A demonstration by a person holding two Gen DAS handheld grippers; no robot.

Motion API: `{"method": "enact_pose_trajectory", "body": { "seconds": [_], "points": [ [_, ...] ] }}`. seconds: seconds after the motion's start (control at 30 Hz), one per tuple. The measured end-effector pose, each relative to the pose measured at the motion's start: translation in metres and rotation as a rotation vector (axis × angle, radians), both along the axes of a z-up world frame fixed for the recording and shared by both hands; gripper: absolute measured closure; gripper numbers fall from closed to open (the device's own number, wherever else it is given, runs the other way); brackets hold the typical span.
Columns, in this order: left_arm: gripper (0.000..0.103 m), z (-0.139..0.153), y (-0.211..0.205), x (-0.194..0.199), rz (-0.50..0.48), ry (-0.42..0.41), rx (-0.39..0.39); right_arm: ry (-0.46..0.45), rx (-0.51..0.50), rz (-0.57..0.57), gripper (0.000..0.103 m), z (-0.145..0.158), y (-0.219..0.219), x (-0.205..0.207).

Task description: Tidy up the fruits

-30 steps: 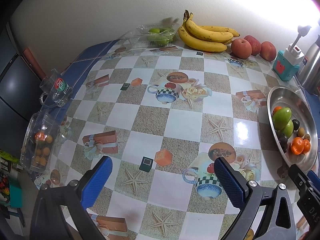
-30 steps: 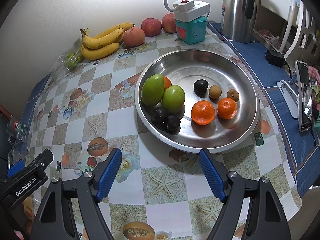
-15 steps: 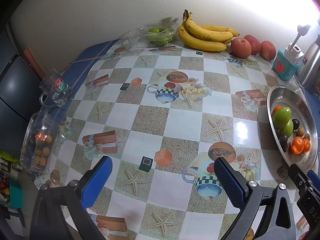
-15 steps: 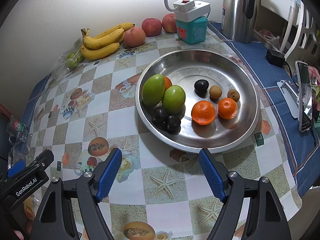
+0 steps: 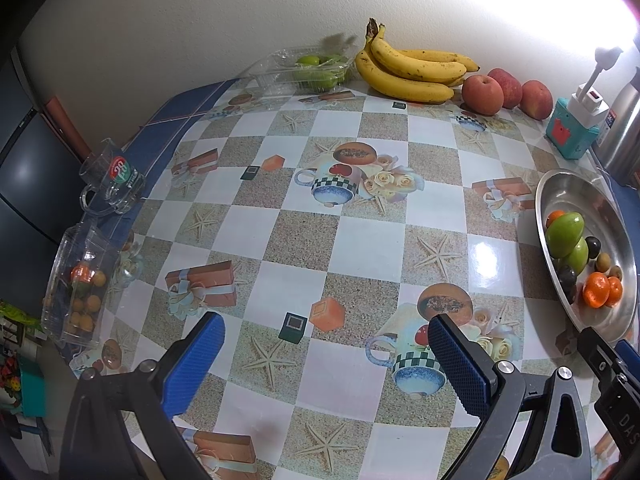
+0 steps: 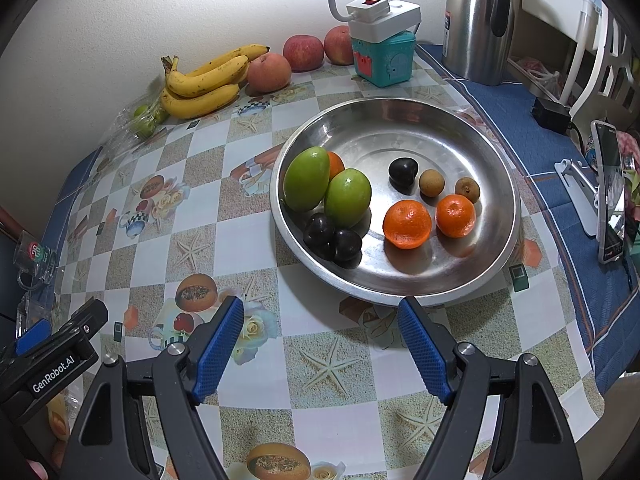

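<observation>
A steel bowl (image 6: 460,128) holds two green mangoes (image 6: 306,178), oranges (image 6: 407,224), dark plums (image 6: 332,236) and small brown fruits (image 6: 432,182). My right gripper (image 6: 320,308) hovers open just in front of the bowl's near rim, nothing between its blue pads. In the left wrist view the same bowl (image 5: 576,188) sits at the right edge. My left gripper (image 5: 326,326) is open over the bare tablecloth. Bananas (image 5: 412,68) and three apples (image 5: 482,94) lie along the wall at the back.
A clear tray of green fruits (image 5: 312,70) is left of the bananas. A glass mug (image 5: 114,182) and a clear box of small orange fruits (image 5: 80,280) stand at the table's left edge. A teal box with a power strip (image 6: 382,50), a steel flask (image 6: 478,20) and a phone on a stand (image 6: 608,196) are to the right.
</observation>
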State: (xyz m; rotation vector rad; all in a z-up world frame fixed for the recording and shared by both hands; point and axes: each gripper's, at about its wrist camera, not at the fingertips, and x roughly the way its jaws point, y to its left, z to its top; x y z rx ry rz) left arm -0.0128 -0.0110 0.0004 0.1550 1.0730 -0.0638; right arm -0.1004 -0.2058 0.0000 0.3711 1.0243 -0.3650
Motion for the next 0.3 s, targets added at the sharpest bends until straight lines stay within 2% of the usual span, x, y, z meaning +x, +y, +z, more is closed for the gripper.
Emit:
{"method": "enact_pose_trajectory", "body": {
  "seconds": [0.3],
  "points": [
    [0.000, 0.0026, -0.0011, -0.0016, -0.044, -0.021, 0.006, 0.000, 0.000, 0.000, 0.023, -0.0003, -0.0002, 0.0003]
  ]
}}
